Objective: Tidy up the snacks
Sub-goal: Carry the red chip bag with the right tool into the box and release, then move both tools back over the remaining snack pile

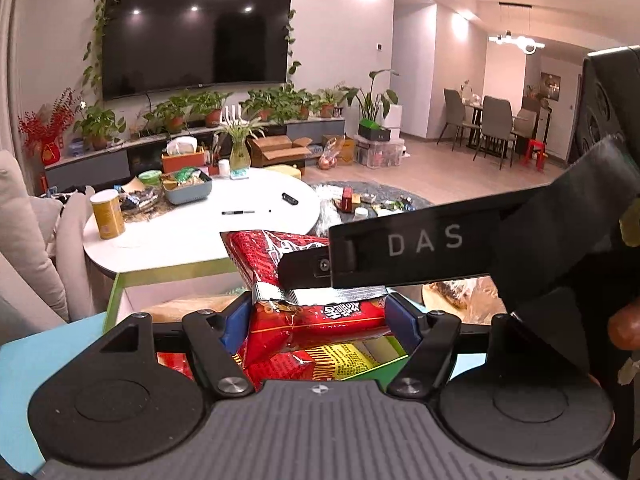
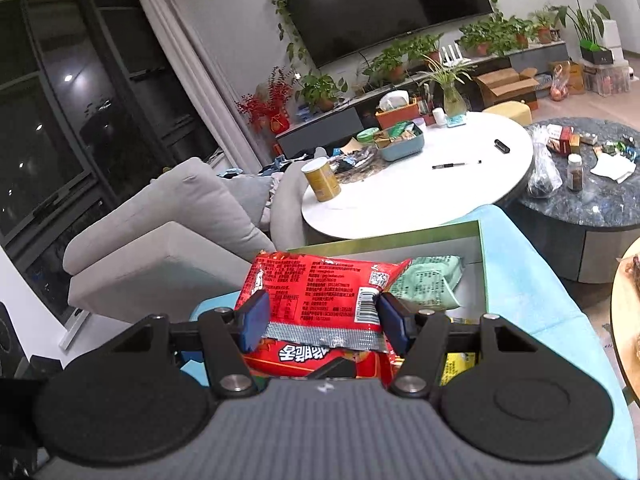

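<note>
My right gripper [image 2: 320, 318] is shut on a red snack packet [image 2: 316, 292], its blue pads against both sides near the silver seam, above a green-rimmed box [image 2: 484, 256]. A pale green packet [image 2: 430, 286] lies inside that box. In the left wrist view my left gripper [image 1: 318, 316] has its blue pads on either side of a second red packet [image 1: 320, 320] with Korean print, which also shows in the right wrist view [image 2: 308, 356]. The right gripper's black body [image 1: 400, 252] reaches across from the right and holds the raised red packet [image 1: 260, 252].
The box sits on a light blue surface [image 2: 532, 300]. Behind it stands a round white table [image 2: 440, 184] with a yellow can [image 2: 322, 180], a blue snack tray [image 2: 400, 142] and a pen [image 2: 456, 165]. A dark marble table [image 2: 600, 196] with jars is at the right, a grey sofa [image 2: 168, 240] at the left.
</note>
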